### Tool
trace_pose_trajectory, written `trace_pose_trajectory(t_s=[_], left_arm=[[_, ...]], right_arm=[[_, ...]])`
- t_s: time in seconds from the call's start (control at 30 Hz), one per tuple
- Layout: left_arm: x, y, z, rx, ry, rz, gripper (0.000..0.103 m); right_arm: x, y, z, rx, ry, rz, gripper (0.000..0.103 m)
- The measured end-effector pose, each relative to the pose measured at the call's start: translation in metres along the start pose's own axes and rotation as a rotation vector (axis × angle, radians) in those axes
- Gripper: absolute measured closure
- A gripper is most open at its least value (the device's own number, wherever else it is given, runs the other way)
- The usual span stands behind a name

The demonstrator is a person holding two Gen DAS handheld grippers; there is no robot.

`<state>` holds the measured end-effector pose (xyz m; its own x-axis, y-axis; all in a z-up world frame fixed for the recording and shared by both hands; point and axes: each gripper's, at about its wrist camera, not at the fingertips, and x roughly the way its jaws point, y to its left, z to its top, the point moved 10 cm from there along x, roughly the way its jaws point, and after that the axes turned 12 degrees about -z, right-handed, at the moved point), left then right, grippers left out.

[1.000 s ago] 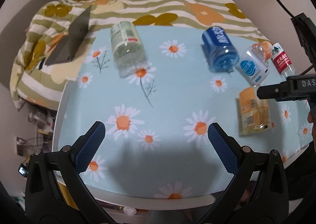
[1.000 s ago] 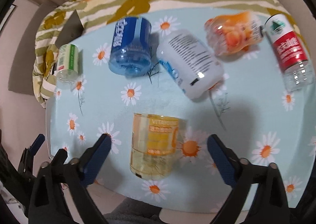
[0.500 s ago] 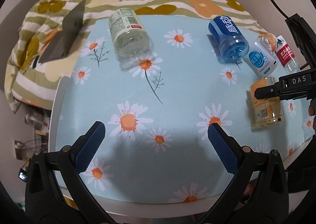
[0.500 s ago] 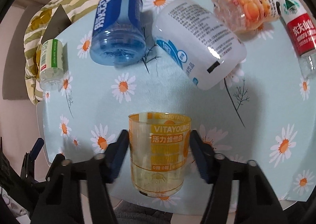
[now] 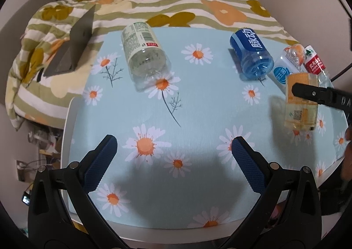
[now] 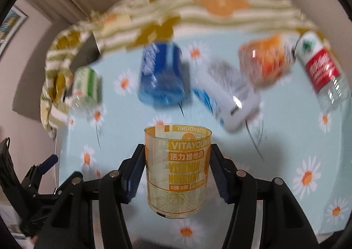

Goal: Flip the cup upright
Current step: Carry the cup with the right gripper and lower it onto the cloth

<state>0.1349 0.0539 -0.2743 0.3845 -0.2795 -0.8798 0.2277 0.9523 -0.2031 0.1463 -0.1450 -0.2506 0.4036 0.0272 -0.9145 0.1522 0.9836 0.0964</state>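
The yellow cup (image 6: pixel 178 169) sits pinched between the jaws of the right gripper (image 6: pixel 177 169), blue pads pressed to both its sides; it hangs clear above the table (image 5: pixel 198 104) near the right edge, open rim pointing away from the camera, thick base toward it; in the left wrist view the same cup (image 5: pixel 301 104) floats over the daisy cloth with a black finger across it; just beyond it lie a white bottle (image 6: pixel 228 97), an orange bottle (image 6: pixel 264 60) and a red-labelled bottle (image 6: pixel 321 71), all on their sides toward the far right corner; a blue cup (image 5: pixel 252 53) lies tipped over by the far edge; a green-labelled cup (image 5: pixel 143 49) lies on its side toward the far left corner; the left gripper (image 5: pixel 173 161) hovers over the near edge, jaws spread wide, gripping nothing; a striped floral blanket (image 5: pixel 176 0) lies beyond the table.
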Motion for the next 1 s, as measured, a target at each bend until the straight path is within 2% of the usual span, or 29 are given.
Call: trace_pose_trajectory(t_s=[0.13, 0.37, 0.57, 0.87, 1.0], left_arm=[[-0.003, 0.002, -0.002, 0.011, -0.002, 0.014, 0.000], [-0.005, 0.012, -0.016, 0.029, 0.000, 0.043, 0.000], [-0.002, 0.020, -0.028, 0.029, 0.010, 0.059, 0.000], [-0.001, 0.020, -0.035, 0.040, 0.016, 0.067, 0.000], [0.000, 0.017, -0.036, 0.046, 0.016, 0.062, 0.000]], right_arm=[[-0.004, 0.008, -0.010, 0.021, -0.186, -0.070, 0.050], [-0.012, 0.018, -0.013, -0.009, -0.357, -0.160, 0.050], [0.001, 0.021, -0.023, 0.001, -0.354, -0.192, 0.050], [-0.006, 0.024, -0.038, -0.032, -0.413, -0.221, 0.050], [-0.011, 0.023, -0.050, -0.044, -0.411, -0.212, 0.050]])
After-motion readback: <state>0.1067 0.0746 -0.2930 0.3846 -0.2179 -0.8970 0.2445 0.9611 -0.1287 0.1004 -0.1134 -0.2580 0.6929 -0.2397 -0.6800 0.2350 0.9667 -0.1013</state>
